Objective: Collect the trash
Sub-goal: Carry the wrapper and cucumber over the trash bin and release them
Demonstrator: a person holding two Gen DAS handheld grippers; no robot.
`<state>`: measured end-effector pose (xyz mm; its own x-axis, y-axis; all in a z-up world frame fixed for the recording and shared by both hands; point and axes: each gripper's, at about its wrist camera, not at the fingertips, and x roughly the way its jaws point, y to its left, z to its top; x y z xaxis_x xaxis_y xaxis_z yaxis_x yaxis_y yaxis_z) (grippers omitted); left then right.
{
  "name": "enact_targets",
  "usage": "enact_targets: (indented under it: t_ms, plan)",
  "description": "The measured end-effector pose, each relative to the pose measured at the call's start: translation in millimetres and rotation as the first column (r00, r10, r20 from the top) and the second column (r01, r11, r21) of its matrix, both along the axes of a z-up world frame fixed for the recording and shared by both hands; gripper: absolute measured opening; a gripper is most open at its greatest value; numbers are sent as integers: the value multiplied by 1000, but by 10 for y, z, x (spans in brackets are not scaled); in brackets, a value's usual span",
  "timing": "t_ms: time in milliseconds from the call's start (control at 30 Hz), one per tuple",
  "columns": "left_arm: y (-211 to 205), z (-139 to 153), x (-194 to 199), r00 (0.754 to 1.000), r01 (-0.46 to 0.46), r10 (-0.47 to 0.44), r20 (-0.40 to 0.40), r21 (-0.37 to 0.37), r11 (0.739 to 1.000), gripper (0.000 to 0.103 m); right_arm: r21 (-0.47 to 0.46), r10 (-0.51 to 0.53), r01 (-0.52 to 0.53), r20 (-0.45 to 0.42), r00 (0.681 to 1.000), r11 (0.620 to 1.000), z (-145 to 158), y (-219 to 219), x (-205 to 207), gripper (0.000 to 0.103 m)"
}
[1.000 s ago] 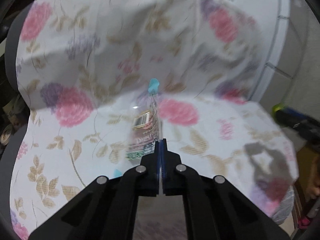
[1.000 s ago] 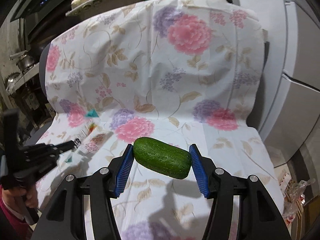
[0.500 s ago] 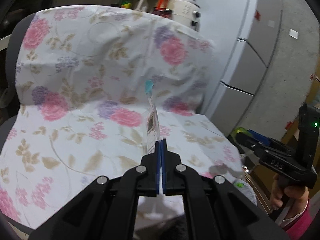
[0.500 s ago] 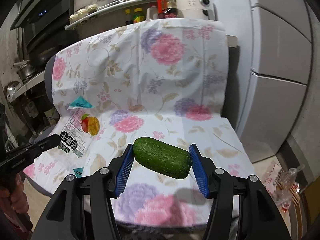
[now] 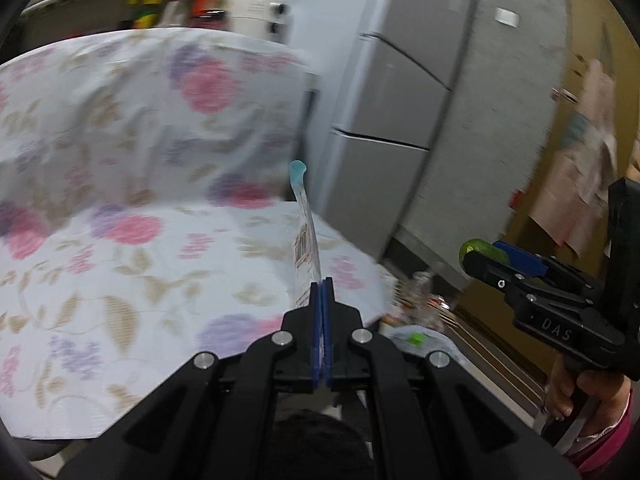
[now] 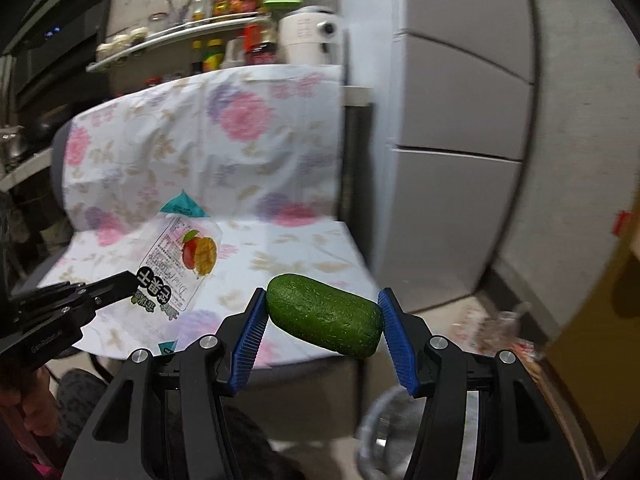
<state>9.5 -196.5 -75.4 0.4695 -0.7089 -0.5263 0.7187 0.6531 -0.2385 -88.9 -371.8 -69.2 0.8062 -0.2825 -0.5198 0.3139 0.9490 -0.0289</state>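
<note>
Left gripper [image 5: 321, 294]: ribbed blue pads pressed flat together, pinching the lower edge of a thin, clear plastic dried-mango wrapper [image 5: 306, 240]. Seen edge-on from the left wrist, wrapper standing up as a narrow sliver with a barcode and a teal tab at the top. From the right wrist, same wrapper [image 6: 180, 258] broad and crinkled, printed with black characters, a mango picture and teal corners, held in the air over the front left edge of the chair seat.

Right gripper [image 6: 323, 322]: jaws about half apart, blue ridged pads clamped on the two ends of a short, stubby cucumber [image 6: 324, 320], dark green, pebbled skin, rounded ends, lying crosswise and tilted down to the right. Carried in the air off the front right corner of the seat.

Behind both, a chair draped in a soft white cloth [image 6: 248, 152] with pink and purple flowers and tan leaves, loosely creased. Tall grey smooth-fronted fridge [image 6: 460, 120] just beside the chair's right edge. On the floor near the fridge's foot, blurred crinkly plastic, possibly a bag [image 6: 500, 332].
</note>
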Motion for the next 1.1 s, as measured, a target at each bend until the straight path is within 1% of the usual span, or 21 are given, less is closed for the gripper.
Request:
enact_targets:
  t_ms: [133, 233, 300, 400, 433, 633, 733, 767, 800, 833, 867, 900, 967, 1033, 1100]
  plan:
    - [-402, -8, -224, 993, 120, -120, 6, -7, 993, 0, -13, -112, 112, 6, 994, 994, 4, -257, -402, 57]
    - [-726, -53, -367, 976, 216, -217, -13, -20, 976, 0, 6, -189, 189, 3, 982, 982, -52, -506, -637, 57]
    - [-946, -107, -448, 958, 283, -284, -40, -28, 959, 0, 15, -231, 231, -3, 973, 973, -109, -647, -734, 57]
    - [-1188, -201, -516, 936, 344, -345, -66, -25, 939, 0, 40, -303, 304, -32, 953, 952, -275, -908, -881, 57]
    - [-1301, -260, -518, 925, 370, -371, -88, -24, 929, 0, 48, -316, 318, -41, 948, 947, -322, -961, -912, 57]
    - [-1769, -595, -561, 876, 456, -448, -177, 4, 890, 0, 101, -385, 397, -119, 915, 912, -737, -1321, -1063, 57]
    - [-1978, -734, -574, 859, 482, -466, -209, 27, 876, 0, 138, -398, 419, -157, 904, 897, -927, -1487, -1040, 58]
    - [-2048, -785, -569, 857, 485, -465, -221, 41, 874, 0, 155, -400, 425, -169, 901, 892, -991, -1549, -1035, 60]
    - [-2110, -834, -557, 852, 491, -467, -236, 53, 870, 8, 174, -398, 427, -181, 899, 887, -1044, -1596, -1022, 60]
    - [-2149, -867, -540, 845, 500, -473, -249, 55, 864, 14, 197, -400, 435, -195, 896, 878, -1118, -1669, -1007, 61]
    - [-2173, -904, -514, 845, 499, -470, -256, 61, 864, 32, 218, -406, 445, -203, 891, 869, -1180, -1731, -999, 66]
    - [-2186, -932, -497, 849, 493, -463, -254, 65, 868, 41, 230, -410, 450, -205, 889, 863, -1210, -1766, -996, 68]
    - [-2189, -972, -457, 846, 494, -464, -261, 61, 867, 42, 244, -421, 461, -200, 885, 853, -1234, -1805, -1003, 69]
    - [-2167, -969, -420, 851, 484, -454, -264, 59, 873, 42, 239, -424, 462, -194, 885, 854, -1211, -1799, -1011, 69]
    - [-2099, -924, -381, 861, 468, -442, -251, 55, 882, 43, 234, -425, 460, -186, 886, 856, -1179, -1794, -1035, 69]
